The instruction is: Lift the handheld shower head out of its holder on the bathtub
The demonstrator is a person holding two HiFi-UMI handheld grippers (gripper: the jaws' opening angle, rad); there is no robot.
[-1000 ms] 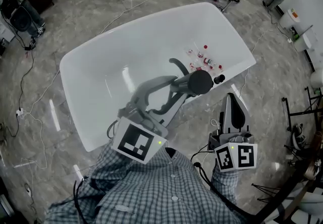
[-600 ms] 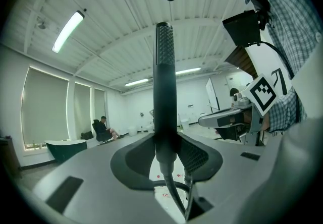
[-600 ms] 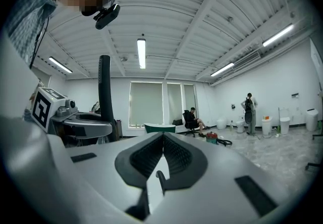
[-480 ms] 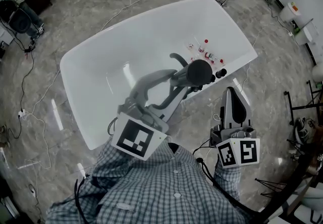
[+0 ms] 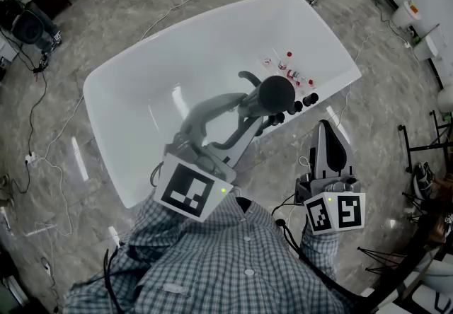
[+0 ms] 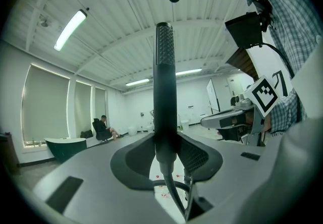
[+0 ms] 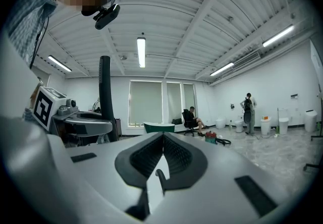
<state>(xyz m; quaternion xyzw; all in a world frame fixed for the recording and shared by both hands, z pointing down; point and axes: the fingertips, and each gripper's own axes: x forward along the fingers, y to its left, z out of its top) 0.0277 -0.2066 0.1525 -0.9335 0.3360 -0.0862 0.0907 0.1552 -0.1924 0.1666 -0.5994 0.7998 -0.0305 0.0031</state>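
Seemingly lifted free, the handheld shower head (image 5: 277, 94) hangs over the bathtub (image 5: 141, 76) at its 4 o'clock rim, clamped in the left hand-held gripper (image 6: 166, 153); lift straight, minding the hose (image 6: 174, 195). The right hand-held gripper (image 7: 161, 153) is closed and empty.

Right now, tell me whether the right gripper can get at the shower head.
Probably yes. The shower head hangs just to the left of the right gripper, with only open air between them. But its jaws are shut, and the left gripper clamps the handle, so it would have to open first.
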